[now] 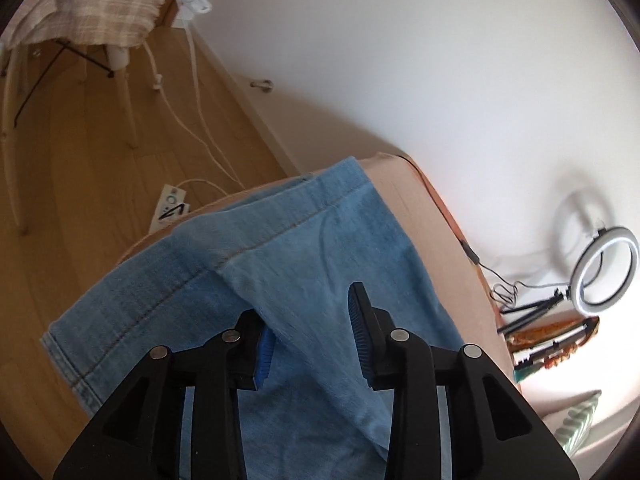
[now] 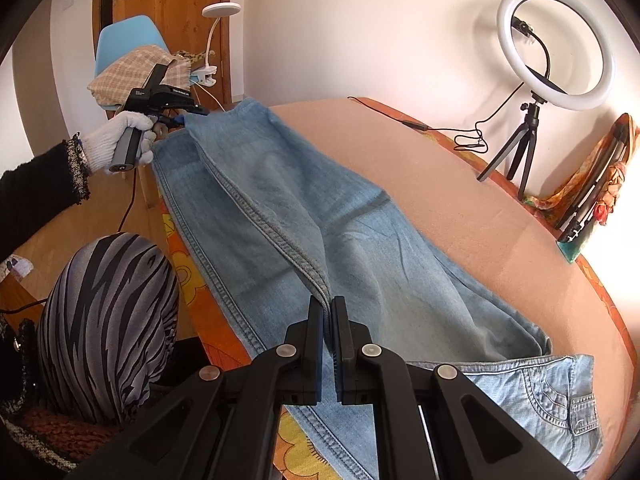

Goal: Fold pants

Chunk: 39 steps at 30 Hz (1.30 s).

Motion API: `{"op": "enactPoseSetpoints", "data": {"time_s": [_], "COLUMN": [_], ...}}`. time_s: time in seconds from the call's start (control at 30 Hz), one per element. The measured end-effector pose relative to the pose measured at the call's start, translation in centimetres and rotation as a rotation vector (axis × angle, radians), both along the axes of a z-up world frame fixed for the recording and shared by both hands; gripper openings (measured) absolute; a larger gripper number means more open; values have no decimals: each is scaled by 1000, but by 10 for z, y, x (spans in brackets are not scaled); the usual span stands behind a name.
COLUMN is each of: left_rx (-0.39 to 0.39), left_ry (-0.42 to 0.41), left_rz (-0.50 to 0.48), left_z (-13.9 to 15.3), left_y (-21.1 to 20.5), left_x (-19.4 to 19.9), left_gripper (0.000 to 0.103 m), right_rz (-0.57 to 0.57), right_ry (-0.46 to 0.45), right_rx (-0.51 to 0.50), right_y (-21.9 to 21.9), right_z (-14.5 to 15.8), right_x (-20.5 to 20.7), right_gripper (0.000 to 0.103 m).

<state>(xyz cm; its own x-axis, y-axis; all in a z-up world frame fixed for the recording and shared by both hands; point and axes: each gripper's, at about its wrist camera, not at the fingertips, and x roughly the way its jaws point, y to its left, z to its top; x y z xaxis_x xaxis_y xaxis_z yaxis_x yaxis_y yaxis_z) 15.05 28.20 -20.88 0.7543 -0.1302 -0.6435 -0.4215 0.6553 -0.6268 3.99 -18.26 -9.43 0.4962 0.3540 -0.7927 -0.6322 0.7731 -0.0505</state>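
Note:
Light blue jeans (image 2: 360,240) lie lengthwise on a pink-covered table (image 2: 460,200), waistband and pocket at the near right, leg ends at the far left. My right gripper (image 2: 328,304) is shut on the stitched fold of the upper leg near the middle. My left gripper (image 2: 188,116), held by a white-gloved hand (image 2: 116,140), is at the far leg end. In the left wrist view the left gripper (image 1: 308,304) stands open over the jeans (image 1: 300,240). Denim runs between its blue pads (image 1: 264,344) but is not clamped. The hem hangs past the table (image 1: 420,208) edge.
A ring light on a tripod (image 2: 556,46) and a leaning colourful bundle (image 2: 600,184) stand at the table's far right. Beyond the far left are a blue chair with plaid cloth (image 2: 132,68) and a clip lamp (image 2: 220,10). A striped-legging knee (image 2: 108,312) is near left. A power strip (image 1: 170,208) lies on the floor.

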Motion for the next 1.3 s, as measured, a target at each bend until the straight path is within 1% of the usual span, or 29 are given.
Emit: {"op": "enactPoseSetpoints", "data": {"time_s": [0.07, 0.1, 0.13, 0.17, 0.3, 0.4, 0.47, 0.53, 0.63, 0.77, 0.83, 0.9, 0.97, 1.0, 1.07, 1.1, 1.13, 1.23, 1.3], "left_rx": [-12, -7, 2, 11, 44, 52, 75, 83, 69, 62, 72, 95, 93, 77, 25, 14, 1, -19, -14], "left_ry": [-6, -12, -20, -25, -56, -92, -106, -106, -75, -52, -52, -56, -59, -57, -53, -47, -37, -34, -29], "left_rz": [11, 13, 10, 6, -21, -27, -27, -27, -13, 11, 12, 11, 13, 13, 9, 12, 13, 20, 29], "left_z": [-5, -5, -4, -2, 11, 19, 21, 15, -1, -16, -17, -13, -11, -11, -15, -18, -20, -21, -20], "left_y": [3, 3, 4, 5, 8, 10, 7, 4, 6, 8, 7, 7, 11, 13, 18, 21, 23, 24, 25], "left_x": [-2, -3, -4, -4, -10, -21, -34, -46, -59, -73, -78, -81, -80, -76, -70, -69, -66, -61, -57], "left_gripper": [28, 20, 7, 6, 6, 5, 5, 5, 5, 5, 5, 5, 5, 5, 10, 16, 25, 33, 33], "right_rz": [-2, -4, -7, -9, -32, -54, -52, -38, -12, 15, 19, 15, 13, 13, 13, 14, 13, 8, 2], "right_ry": [0, -2, -6, -11, -39, -72, -91, -102, -73, -10, 5, 9, 5, 5, -1, -3, -4, 0, 3], "right_rx": [-5, -9, -15, -21, -36, -27, -15, -12, -25, -63, -69, -64, -63, -66, -72, -75, -77, -75, -73], "right_y": [1, 1, 2, 3, 3, -1, -4, -5, -3, 2, 3, 2, -1, -1, -1, 1, 1, 3, 3], "right_z": [-1, -1, -1, 0, 4, 14, 23, 28, 22, -2, -8, -8, -4, -4, -3, -3, -4, -5, -5], "right_x": [1, 2, 3, 4, 13, 17, 13, 5, -4, -9, -9, -8, -6, -4, -4, -4, -5, -6, -6], "right_gripper": [1, 1, 1, 1, 1, 1, 1, 1, 1, 1, 1, 1, 1, 1, 1, 1, 1, 1, 1]}}
